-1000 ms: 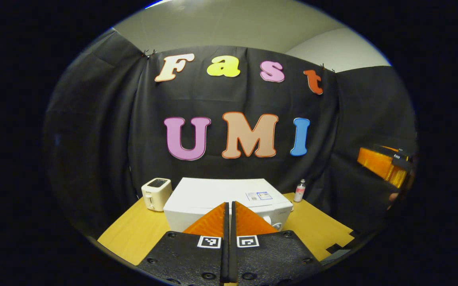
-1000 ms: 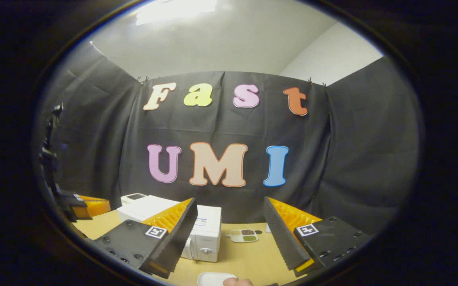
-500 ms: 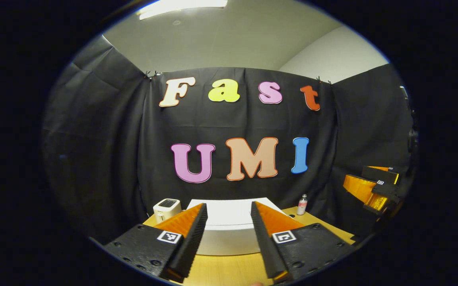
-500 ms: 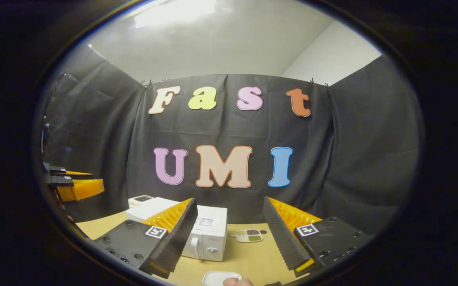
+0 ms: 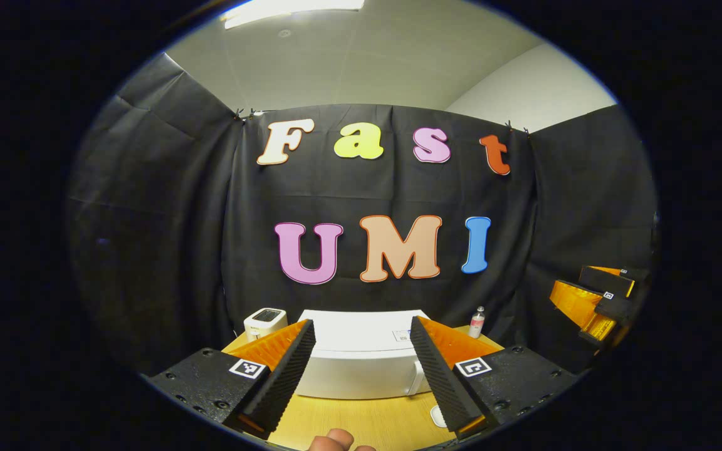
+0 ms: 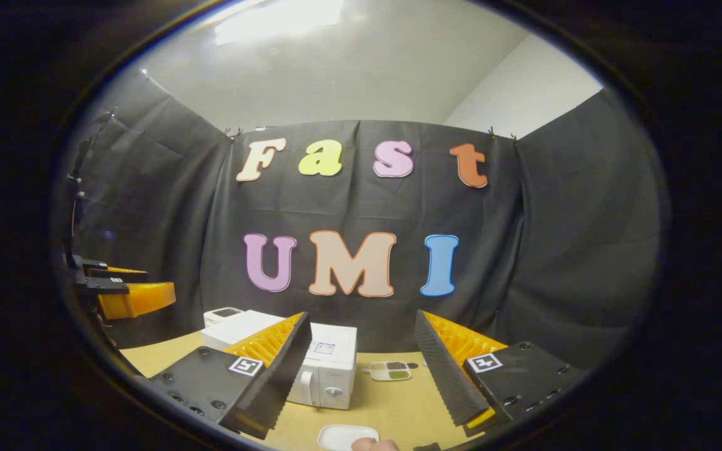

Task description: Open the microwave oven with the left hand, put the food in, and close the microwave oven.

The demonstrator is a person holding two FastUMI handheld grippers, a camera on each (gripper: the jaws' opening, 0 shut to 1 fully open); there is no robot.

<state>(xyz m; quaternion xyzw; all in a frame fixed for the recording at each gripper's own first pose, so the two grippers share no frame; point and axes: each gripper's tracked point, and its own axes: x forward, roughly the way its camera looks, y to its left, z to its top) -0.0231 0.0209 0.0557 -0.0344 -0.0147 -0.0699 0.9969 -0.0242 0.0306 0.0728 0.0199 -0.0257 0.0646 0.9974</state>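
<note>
Left gripper, jaws wide, frames the shut microwave oven at lower centre, likely lining up; right gripper also wide.

I hold my left gripper level and pointing forward, its two fingers spread wide apart with nothing between them. My right gripper is level too, its fingers parted just as wide and gripping nothing. In the left gripper view the right gripper sits off at the right edge; in the right gripper view the left one sits at the left edge. A fingertip of mine pokes up below the left gripper
</note>
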